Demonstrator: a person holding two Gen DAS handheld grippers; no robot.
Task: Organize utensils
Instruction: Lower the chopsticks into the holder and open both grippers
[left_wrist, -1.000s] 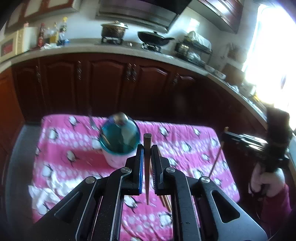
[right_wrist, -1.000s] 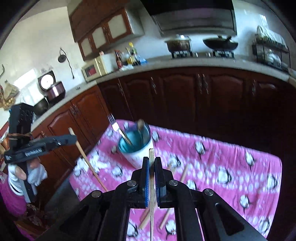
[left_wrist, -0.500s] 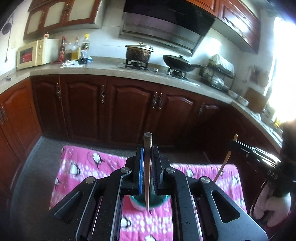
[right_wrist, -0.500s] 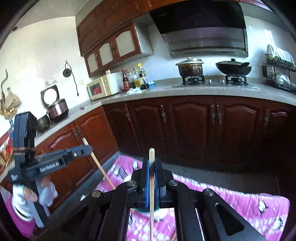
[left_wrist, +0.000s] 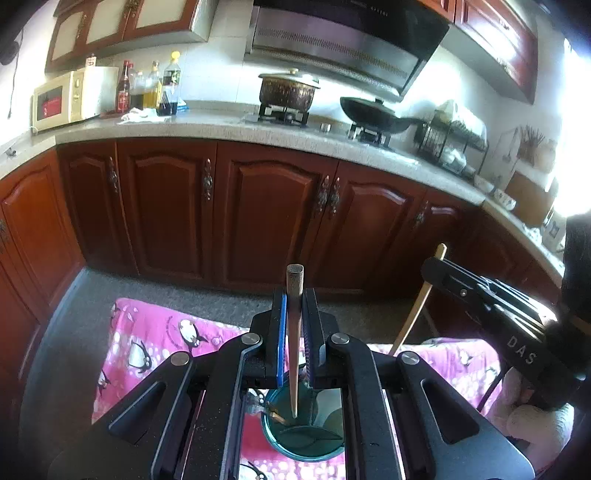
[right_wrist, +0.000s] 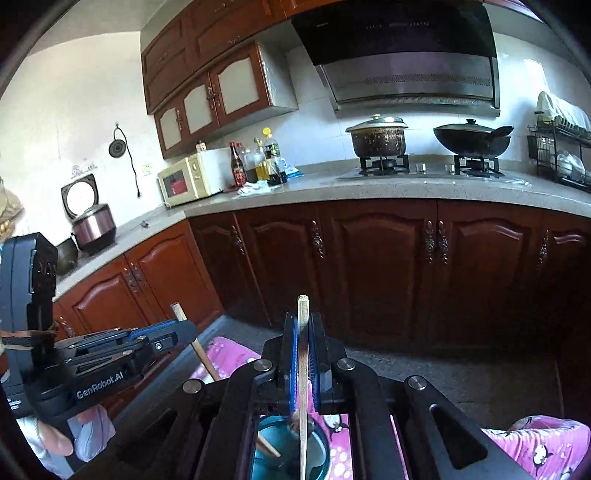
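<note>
My left gripper (left_wrist: 294, 306) is shut on a dark brown chopstick (left_wrist: 294, 295) held upright, its lower tip over the open teal cup (left_wrist: 306, 435) below the jaws. My right gripper (right_wrist: 303, 332) is shut on a pale wooden chopstick (right_wrist: 303, 365), also upright, its lower end over the same teal cup (right_wrist: 266, 458). Other utensils lean inside the cup. Each gripper shows in the other's view: the right one (left_wrist: 491, 299) at right, the left one (right_wrist: 110, 358) at left.
The cup stands on a table with a pink penguin-print cloth (left_wrist: 147, 339). Dark wooden kitchen cabinets (left_wrist: 266, 206) and a grey floor (left_wrist: 229, 306) lie beyond it. A counter with pots, a microwave (left_wrist: 62, 99) and bottles runs behind.
Both grippers have tilted up and moved in over the cup. The chopsticks now stand upright with their lower ends at the cup's mouth. The table has dropped low in both views.
</note>
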